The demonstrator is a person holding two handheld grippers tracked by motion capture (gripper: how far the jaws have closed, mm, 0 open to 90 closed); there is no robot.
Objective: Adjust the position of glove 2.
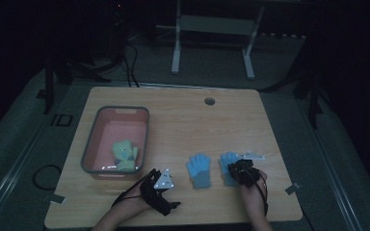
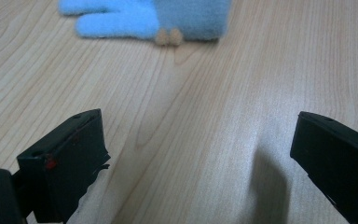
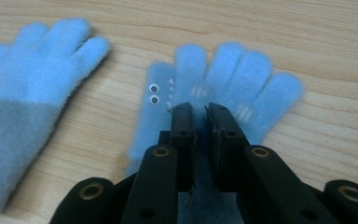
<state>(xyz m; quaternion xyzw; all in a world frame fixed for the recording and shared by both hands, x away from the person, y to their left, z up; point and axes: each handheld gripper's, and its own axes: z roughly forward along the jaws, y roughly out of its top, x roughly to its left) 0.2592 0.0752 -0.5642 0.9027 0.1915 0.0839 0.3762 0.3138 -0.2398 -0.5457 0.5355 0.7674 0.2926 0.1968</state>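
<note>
Two fuzzy blue gloves lie flat side by side on the wooden table [image 1: 197,120], fingers pointing away. The left blue glove [image 1: 200,168] [image 3: 32,70] has a grey cuff. The right blue glove [image 1: 227,160] [image 3: 233,74] has small eyes and teeth on its thumb. My right gripper [image 1: 238,169] [image 3: 199,108] hovers over this glove's palm, its jaws a narrow slit apart and not pinching the fabric. My left gripper [image 1: 161,182] [image 2: 198,121] rests low near the front edge, wide open, with bare wood between its jaws and the left blue glove [image 2: 168,16] ahead of it.
A pink bin [image 1: 91,144] with a grey rim stands at the table's left and holds a yellow-green glove [image 1: 124,154]. A round cable hole [image 1: 209,101] sits near the far edge. Beyond the table stands a white frame [image 1: 212,43].
</note>
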